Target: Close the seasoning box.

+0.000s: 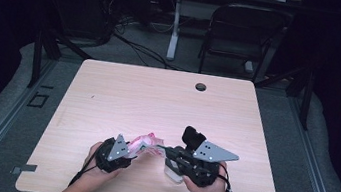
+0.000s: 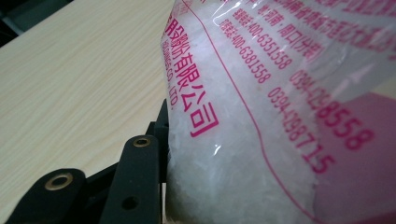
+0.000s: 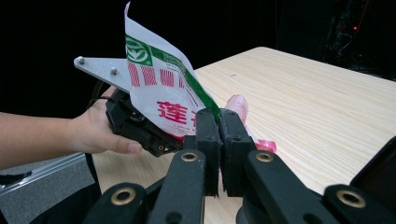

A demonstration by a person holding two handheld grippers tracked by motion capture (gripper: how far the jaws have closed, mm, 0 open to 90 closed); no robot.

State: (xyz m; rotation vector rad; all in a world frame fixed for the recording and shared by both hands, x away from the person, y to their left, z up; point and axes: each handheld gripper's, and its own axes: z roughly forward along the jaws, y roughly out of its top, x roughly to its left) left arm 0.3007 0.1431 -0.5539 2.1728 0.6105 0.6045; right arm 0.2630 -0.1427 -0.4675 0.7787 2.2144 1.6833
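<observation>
Salt bag [image 3: 163, 100] spans between both grippers. Left gripper [image 1: 115, 153] clamps its filled body; right gripper [image 3: 219, 135] pinches the bag's edge, jaws closed.

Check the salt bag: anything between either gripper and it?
Nothing visible. The right gripper is pinched shut on the bag edge, and the left gripper holds its crystal-filled body against its jaws above the table.

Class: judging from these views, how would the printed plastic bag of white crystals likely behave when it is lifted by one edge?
The bag is thin film, so probably floppy. Loose white crystals would likely shift and sag downward. Glossy plastic may slip.
</observation>
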